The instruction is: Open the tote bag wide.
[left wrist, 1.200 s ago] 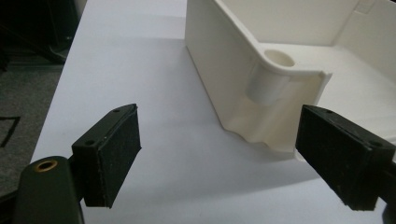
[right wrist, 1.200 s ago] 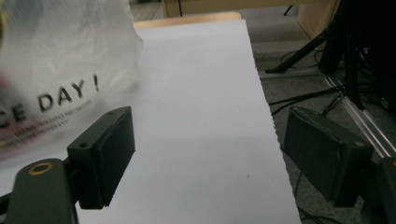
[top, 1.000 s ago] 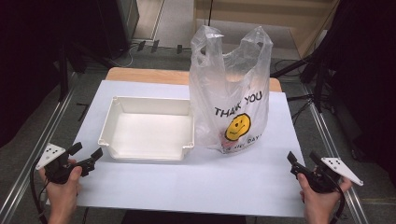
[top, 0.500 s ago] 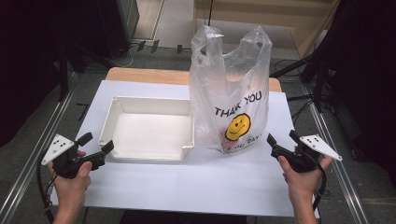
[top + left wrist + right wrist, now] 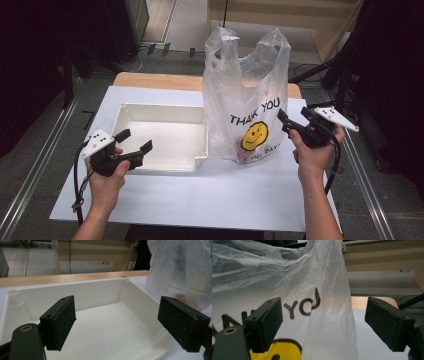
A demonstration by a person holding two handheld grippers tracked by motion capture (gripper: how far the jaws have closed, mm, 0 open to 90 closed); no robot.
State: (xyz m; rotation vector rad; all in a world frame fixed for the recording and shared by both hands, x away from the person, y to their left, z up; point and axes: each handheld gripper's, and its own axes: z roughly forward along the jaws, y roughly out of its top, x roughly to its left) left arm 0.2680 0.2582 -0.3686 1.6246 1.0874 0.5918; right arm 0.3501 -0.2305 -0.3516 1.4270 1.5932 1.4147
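Plastic bag edge sits between right gripper spread jaws, seemingly untouched.

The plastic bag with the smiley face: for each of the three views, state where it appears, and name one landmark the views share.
High view: the plastic bag stands upright right of centre, beside the white tray.
Left gripper view: the plastic bag fills the upper right corner.
Right gripper view: the plastic bag spans left and centre, between the open jaws.
Shared landmark: the white table surface.
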